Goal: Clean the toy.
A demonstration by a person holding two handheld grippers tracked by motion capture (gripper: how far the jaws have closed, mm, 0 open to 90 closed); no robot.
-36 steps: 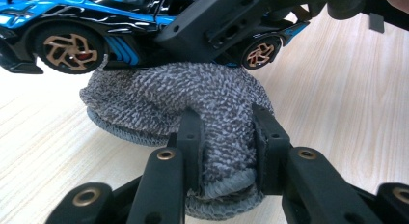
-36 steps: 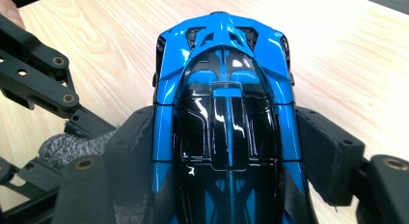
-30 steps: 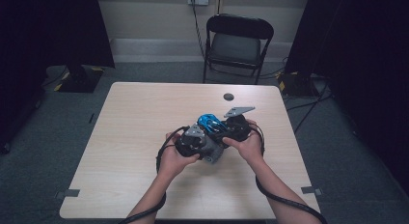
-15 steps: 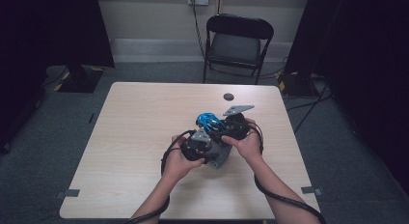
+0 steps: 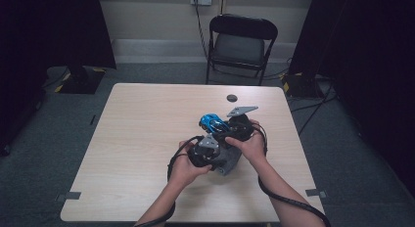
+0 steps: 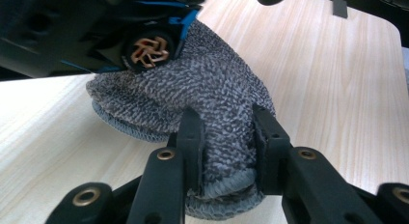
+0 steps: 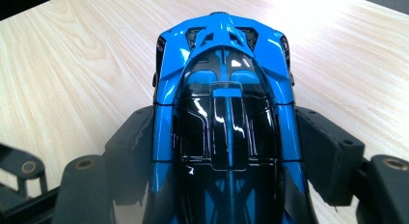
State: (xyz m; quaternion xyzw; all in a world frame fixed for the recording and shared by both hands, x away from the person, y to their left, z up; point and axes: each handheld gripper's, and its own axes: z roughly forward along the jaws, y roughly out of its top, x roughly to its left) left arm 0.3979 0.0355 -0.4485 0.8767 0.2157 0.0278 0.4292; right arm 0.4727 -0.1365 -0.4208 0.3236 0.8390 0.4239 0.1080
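Blue toy car [image 7: 226, 122], gripped flank to flank by the jaws of the right gripper [image 5: 235, 126] and held above the counter [image 5: 147, 129] near its middle, nose aimed away along the jaws' own line. Grey knitted cloth [image 6: 193, 98] bunched directly beneath and against the car, one fold pinched tight between the jaws of the left gripper [image 6: 224, 151]. Long axis of the car running from the right hand [image 5: 252, 146] outward toward the far side of the counter; cloth lying on the near, lower side of it, between the two hands. Left hand [image 5: 188, 166] the nearer to the cloth, right hand the nearer to the car, both grippers almost touching. From the left gripper view: a bronze-spoked wheel [image 6: 147, 48] pressed against the top of the cloth, a contact hidden from above by hands and grippers. From the right gripper view: glossy black canopy and blue bodywork, no cloth. From the high view: small dark disc [image 5: 231, 98] well apart on the far counter, folding chair [image 5: 240, 46] beyond. Likely next: a wiping stroke along the car's underside or flank.
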